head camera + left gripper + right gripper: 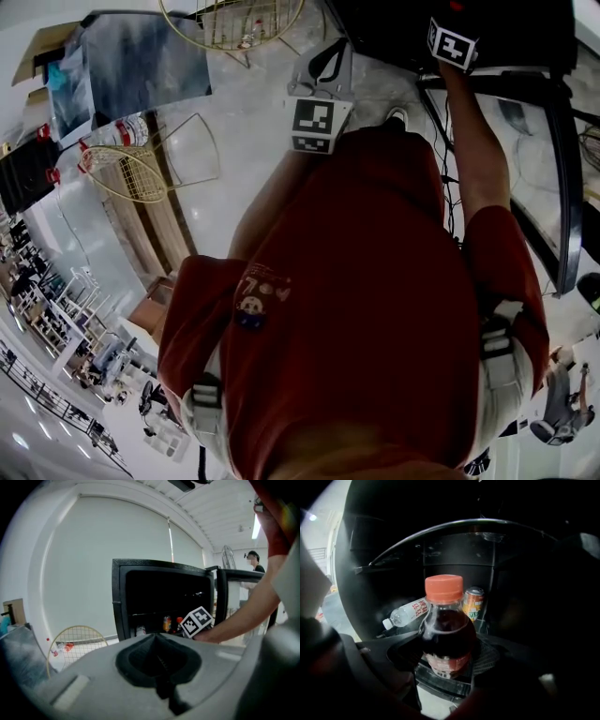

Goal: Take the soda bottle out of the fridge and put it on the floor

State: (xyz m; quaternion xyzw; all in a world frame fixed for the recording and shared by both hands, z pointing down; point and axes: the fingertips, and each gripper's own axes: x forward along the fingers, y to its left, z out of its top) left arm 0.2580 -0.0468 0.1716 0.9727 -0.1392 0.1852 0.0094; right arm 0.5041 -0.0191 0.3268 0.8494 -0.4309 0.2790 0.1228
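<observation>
The soda bottle [446,634], dark cola with an orange-red cap, stands upright between the jaws of my right gripper [446,654], inside the black fridge [159,585]. Both pads sit against its sides, so the gripper is shut on it. In the head view the right gripper's marker cube [453,42] is at the top, with the arm stretched towards the fridge. From the left gripper view that same cube [197,620] shows at the fridge opening. My left gripper [157,667] hangs back from the fridge, its jaws together and nothing in them; its marker cube [319,122] is in front of the person's chest.
Behind the soda an orange can [472,603] stands and a clear water bottle [408,612] lies on its side. The fridge door [234,597] stands open at the right. A racket [77,644] rests on the pale floor left of the fridge. A person [255,562] stands far back.
</observation>
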